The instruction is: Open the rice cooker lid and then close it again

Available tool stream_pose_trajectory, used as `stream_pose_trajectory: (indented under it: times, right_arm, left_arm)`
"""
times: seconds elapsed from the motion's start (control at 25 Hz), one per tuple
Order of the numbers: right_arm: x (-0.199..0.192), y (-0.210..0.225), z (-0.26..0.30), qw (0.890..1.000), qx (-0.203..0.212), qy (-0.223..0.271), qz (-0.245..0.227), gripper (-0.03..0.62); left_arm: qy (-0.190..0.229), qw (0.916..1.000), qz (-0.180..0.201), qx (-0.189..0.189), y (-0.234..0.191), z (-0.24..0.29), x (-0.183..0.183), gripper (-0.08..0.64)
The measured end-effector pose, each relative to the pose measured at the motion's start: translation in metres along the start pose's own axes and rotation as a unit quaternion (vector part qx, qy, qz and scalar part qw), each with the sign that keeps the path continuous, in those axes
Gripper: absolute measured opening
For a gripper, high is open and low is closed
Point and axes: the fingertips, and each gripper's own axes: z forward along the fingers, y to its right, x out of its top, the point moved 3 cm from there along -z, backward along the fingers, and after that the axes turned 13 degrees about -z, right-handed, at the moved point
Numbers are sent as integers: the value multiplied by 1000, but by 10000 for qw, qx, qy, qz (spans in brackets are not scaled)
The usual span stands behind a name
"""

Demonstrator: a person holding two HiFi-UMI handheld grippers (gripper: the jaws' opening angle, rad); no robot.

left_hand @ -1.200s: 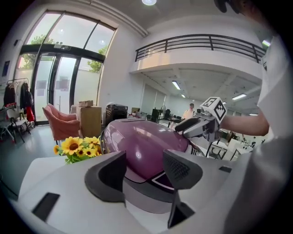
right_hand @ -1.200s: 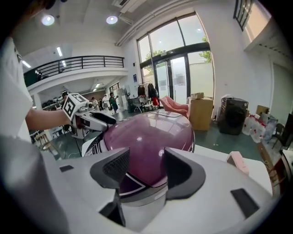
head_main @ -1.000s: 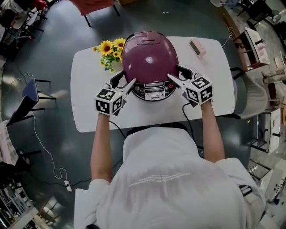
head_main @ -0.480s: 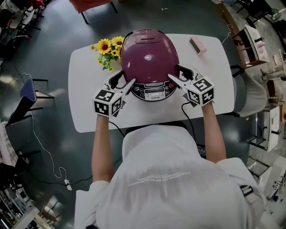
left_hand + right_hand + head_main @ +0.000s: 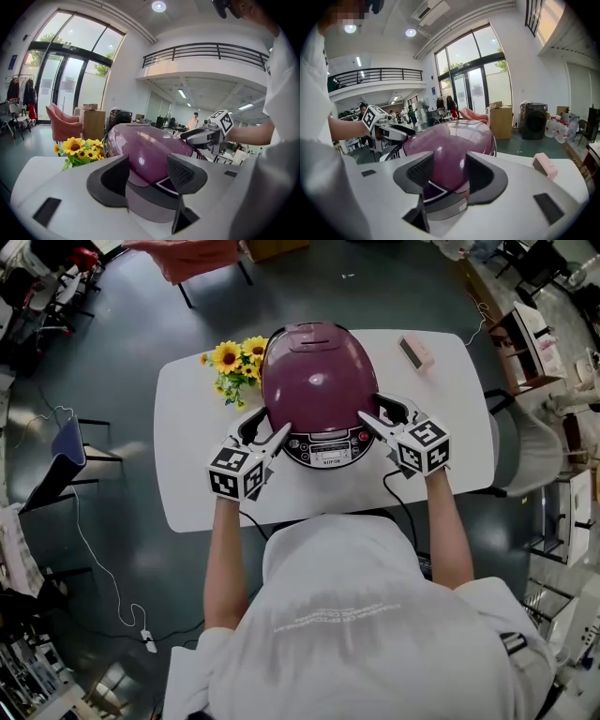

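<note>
One rice cooker point(image 5: 324, 441) sits on the table point(image 5: 187, 460), its lid point(image 5: 317, 371) down; we judge the opening and closing both remain. Our left gripper point(image 5: 265, 427) and right gripper point(image 5: 378, 411) flank its front, jaws apart and gripping nothing, and the right's have just been closing a little.

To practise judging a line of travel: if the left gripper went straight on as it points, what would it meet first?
Probably the rice cooker: the left gripper, jaws apart and empty, aims at its front side below the lid, with nothing seen between.
</note>
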Motion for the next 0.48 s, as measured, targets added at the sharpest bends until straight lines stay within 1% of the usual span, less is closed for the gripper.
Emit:
stream_pose_trajectory:
  times: [0.12, 0.2, 0.28, 0.36, 0.44, 0.48]
  right_arm:
    - [1, 4, 1, 9999, -66, -8, 95, 209]
    - [0, 5, 1, 9999, -14, -109, 94, 187]
    - [0, 7, 2, 9997, 123, -230, -32, 172]
    - [7, 10, 3, 9993, 200, -227, -218, 155]
    - [19, 17, 3, 9992, 150, -79, -351, 152]
    - [25, 21, 2, 9992, 66, 8, -382, 140]
  left_arm:
    - [12, 10000, 31, 8, -2, 1, 3, 255]
    - [4, 10000, 28, -7, -4, -1, 2, 235]
    - [-22, 10000, -11, 17, -8, -2, 4, 193]
    - [48, 9999, 0, 103, -14, -2, 12, 186]
    - [216, 9996, 72, 179, -17, -1, 27, 176]
    - [290, 9993, 125, 198, -18, 0, 34, 166]
